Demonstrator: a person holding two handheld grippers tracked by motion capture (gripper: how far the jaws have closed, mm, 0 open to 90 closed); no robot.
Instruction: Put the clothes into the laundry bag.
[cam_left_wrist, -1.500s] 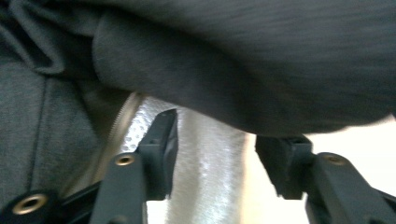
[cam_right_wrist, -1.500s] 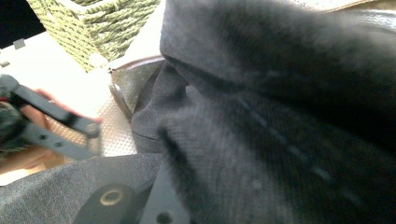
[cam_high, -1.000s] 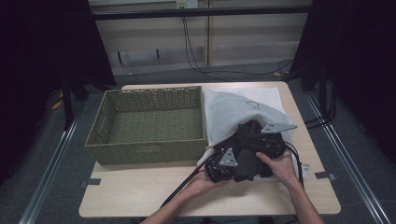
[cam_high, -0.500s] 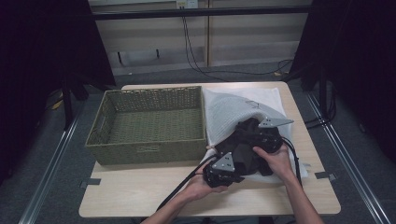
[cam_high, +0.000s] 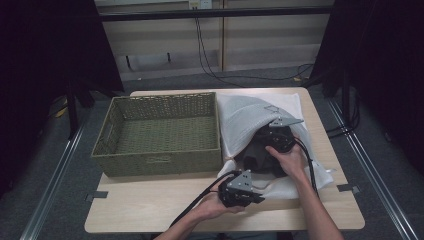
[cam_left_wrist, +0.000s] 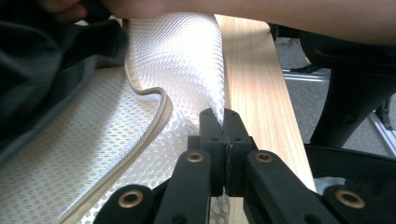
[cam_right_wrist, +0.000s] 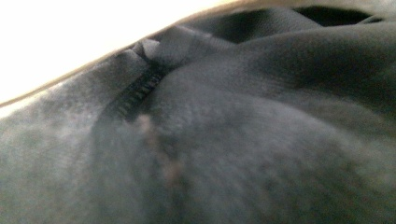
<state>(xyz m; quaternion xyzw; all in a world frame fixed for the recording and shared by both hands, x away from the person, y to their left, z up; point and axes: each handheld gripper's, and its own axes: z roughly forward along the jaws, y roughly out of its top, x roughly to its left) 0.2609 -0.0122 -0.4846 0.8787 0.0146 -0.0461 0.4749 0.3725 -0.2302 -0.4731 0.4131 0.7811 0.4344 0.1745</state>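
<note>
A white mesh bag (cam_high: 250, 114) lies on the right half of the table, its zipped mouth toward the near edge. A dark garment (cam_high: 259, 156) sits partly inside it. My left gripper (cam_high: 252, 194) is at the near edge, shut on the bag's mesh rim (cam_left_wrist: 212, 100) and lifting it off the wood. The zipper edge (cam_left_wrist: 154, 100) curls beside the dark garment (cam_left_wrist: 42, 70). My right gripper (cam_high: 276, 139) is pushed into the bag's mouth with its jaws buried in the dark garment (cam_right_wrist: 243, 140), which presses against its camera; it appears closed on the cloth.
A woven green basket (cam_high: 160, 161) stands on the table's left half, touching the bag's left side. Bare tabletop (cam_high: 150, 210) runs along the near edge. A black chair base (cam_left_wrist: 345, 107) stands off the table's side.
My left gripper has drawn the bag's rim toward the near edge. My right gripper has moved away from me, carrying the dark garment deeper into the bag.
</note>
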